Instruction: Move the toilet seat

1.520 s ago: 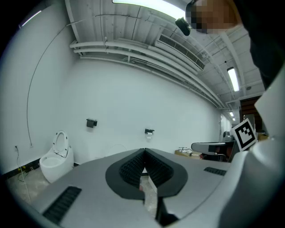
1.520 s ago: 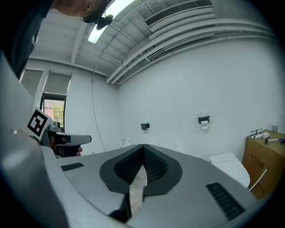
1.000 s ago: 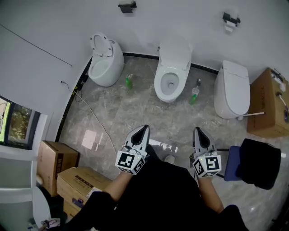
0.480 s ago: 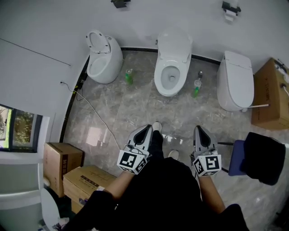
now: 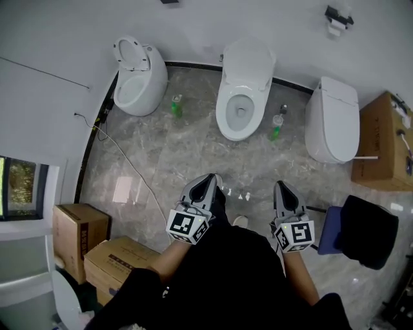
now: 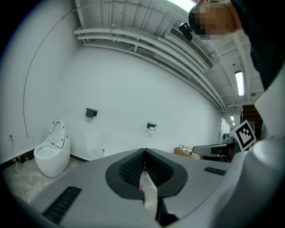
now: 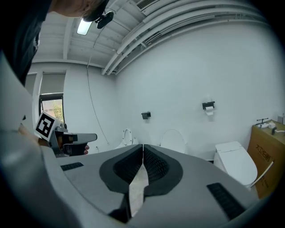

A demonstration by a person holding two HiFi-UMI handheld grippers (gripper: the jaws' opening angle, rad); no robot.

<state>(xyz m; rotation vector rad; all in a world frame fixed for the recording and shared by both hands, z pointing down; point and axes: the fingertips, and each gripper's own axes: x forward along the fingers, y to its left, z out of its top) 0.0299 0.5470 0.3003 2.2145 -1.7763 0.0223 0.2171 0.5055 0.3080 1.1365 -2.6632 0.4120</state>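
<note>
Three white toilets stand along the far wall. The left toilet has its seat raised. The middle toilet shows an open bowl with its lid up. The right toilet has its lid down. My left gripper and right gripper are held side by side before the person's body, well short of the toilets, both shut and empty. The left gripper points toward the wall, with the left toilet off to its side. Over the right gripper the middle lid and right toilet show.
Green bottles stand between the toilets. Cardboard boxes sit at the left and right. A black cloth lies on a blue seat at the right. A cable runs across the marble floor. A paper holder hangs on the wall.
The head view has drifted, so the toilets sit a little higher and more to the left. Both grippers stay shut in the same place before the body.
</note>
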